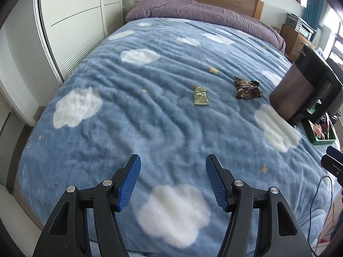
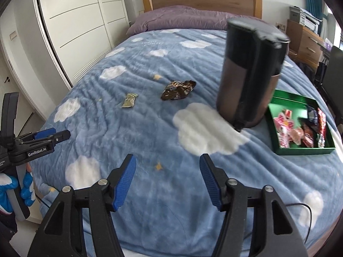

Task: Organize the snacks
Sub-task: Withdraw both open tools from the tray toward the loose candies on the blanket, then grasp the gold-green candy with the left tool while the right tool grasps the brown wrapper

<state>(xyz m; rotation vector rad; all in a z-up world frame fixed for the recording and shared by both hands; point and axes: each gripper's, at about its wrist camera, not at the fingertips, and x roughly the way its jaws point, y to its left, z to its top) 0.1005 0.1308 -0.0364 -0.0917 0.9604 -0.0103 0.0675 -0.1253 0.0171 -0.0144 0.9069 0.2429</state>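
While several wrappers already fill the green tray (image 2: 300,150), 2 snacks, a gold packet (image 2: 129,100) and a brown wrapper (image 2: 178,90), remain on the blanket (image 2: 133,128), both the left gripper (image 1: 173,182) and the right gripper (image 2: 167,180) gaping empty.

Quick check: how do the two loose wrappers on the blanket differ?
The gold wrapper is smaller, flat and pale gold-green; the brown wrapper is bigger, crumpled and dark and glossy. The brown wrapper lies nearer the dark canister and green tray; the gold wrapper lies further left. Both rest on the blue cloud blanket, outside the tray, untouched.
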